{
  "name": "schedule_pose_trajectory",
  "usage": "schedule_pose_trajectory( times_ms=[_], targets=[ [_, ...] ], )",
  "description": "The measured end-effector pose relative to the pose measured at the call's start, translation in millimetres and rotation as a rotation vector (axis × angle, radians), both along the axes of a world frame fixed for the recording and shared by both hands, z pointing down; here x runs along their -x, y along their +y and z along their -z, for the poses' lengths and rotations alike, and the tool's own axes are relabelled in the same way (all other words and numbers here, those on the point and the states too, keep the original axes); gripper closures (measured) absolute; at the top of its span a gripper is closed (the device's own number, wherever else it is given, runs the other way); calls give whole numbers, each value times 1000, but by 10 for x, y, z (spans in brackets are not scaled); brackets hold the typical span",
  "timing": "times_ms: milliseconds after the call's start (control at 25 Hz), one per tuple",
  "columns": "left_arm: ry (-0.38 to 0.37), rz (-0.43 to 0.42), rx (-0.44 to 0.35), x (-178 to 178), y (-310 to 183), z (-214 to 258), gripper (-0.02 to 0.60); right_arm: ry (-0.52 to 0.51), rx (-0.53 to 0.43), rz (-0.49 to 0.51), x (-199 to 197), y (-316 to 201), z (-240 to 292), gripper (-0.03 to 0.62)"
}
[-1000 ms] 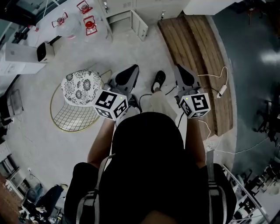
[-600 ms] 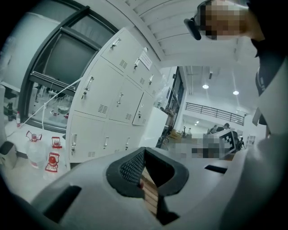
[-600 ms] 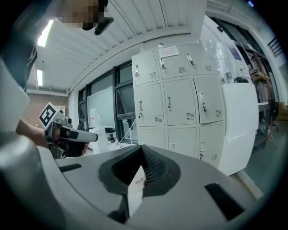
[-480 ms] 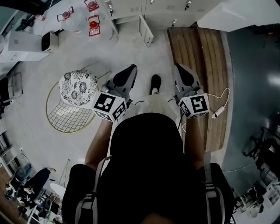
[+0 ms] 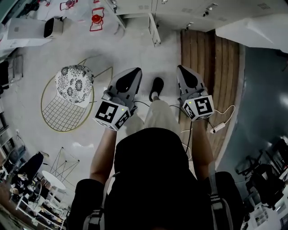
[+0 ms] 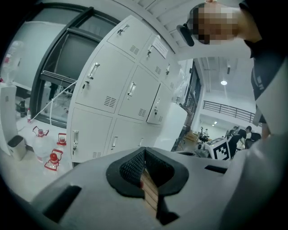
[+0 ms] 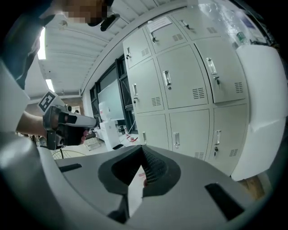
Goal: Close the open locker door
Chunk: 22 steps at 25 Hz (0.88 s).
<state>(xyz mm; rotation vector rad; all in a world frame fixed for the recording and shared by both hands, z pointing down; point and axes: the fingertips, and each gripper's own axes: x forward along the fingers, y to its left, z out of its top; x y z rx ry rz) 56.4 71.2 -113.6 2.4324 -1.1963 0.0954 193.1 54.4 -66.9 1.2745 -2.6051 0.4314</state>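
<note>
The grey lockers [image 5: 180, 9] run along the top of the head view. One door [image 5: 154, 29] stands out from the row, open toward me. In the left gripper view a door [image 6: 156, 107] near the right end of the locker wall [image 6: 112, 90] hangs at an angle. My left gripper [image 5: 135, 70] and right gripper [image 5: 182, 68] are held side by side over the floor, well short of the lockers. Both point at them. The left gripper [image 6: 144, 152] and the right gripper [image 7: 143, 150] each have their tips together, with nothing held. The lockers [image 7: 189, 90] in the right gripper view show closed doors.
A wire chair with a patterned cushion [image 5: 72, 85] stands at the left. Wooden planking [image 5: 209, 67] lies at the right, with a cable and plug strip [image 5: 218, 127] on it. Red and white jugs [image 5: 96, 20] sit by the lockers. A large white object [image 5: 252, 31] is at the top right.
The person has walked toward the lockers, carrying both grippers forward. The chair has slid back on the left and the planking now lies beside the right gripper. Both jaws stayed shut.
</note>
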Motion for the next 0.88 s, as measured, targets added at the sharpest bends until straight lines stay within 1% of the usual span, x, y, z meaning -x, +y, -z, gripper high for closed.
schedule_pose_trajectory(
  times_ms=[80, 200, 400, 520, 680, 760, 880],
  targets=[
    [-3, -2, 15, -10, -129, -168, 564, 4, 17, 3, -12, -151, -202, 589],
    [-1, -7, 28, -44, -346, -543, 564, 20, 38, 13, -23, -350, -562, 589],
    [-2, -4, 69, -38, -563, -1225, 565, 34, 77, 12, 20, -507, -1191, 589],
    [-4, -17, 76, -30, -637, -1589, 565, 56, 81, 34, 70, -591, -1514, 589],
    [-9, -23, 66, 81, -710, -2090, 565, 88, 77, 47, 131, -690, -2014, 589],
    [-2, -31, 78, 151, -716, -2373, 565, 104, 89, 49, 137, -710, -2288, 589],
    [12, -60, 90, 241, -780, -2848, 564, 98, 85, 35, 120, -815, -2690, 589]
  ],
)
